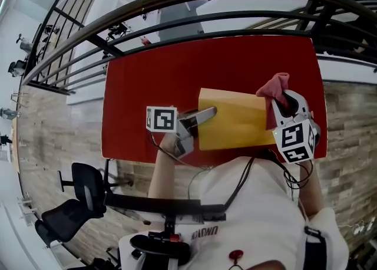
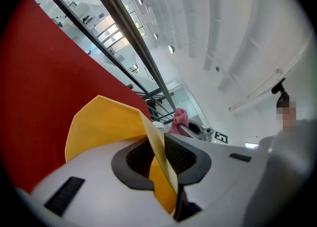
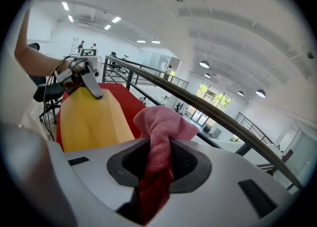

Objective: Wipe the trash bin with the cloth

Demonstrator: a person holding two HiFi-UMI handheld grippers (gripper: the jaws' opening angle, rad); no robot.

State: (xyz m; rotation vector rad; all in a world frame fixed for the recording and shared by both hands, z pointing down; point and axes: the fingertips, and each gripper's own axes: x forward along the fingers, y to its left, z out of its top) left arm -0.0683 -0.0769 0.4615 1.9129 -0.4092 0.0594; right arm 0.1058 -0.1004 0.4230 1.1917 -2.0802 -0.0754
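Trash bin [image 1: 232,126] was yellow, table [image 1: 147,86] red. Cloth [image 1: 274,88] was pink, darker red lower down, possibly shadow. Left gripper [image 1: 206,112] and right gripper [image 1: 287,99] were white-grey with black-and-white square markers.

- Not much to read here, honestly. The left tongs [image 1: 203,114] carry a cube [image 1: 161,118] with a black-and-white square marker pattern, no letters or digits.
- Same story on the right tongs [image 1: 281,99]: a second cube [image 1: 296,139] shows blocky square codes only.
- Behind both tongs, nearer the camera, a white shirt [image 1: 259,216] has a short line of dark print [image 1: 205,231], upside down and too small to make out for sure.
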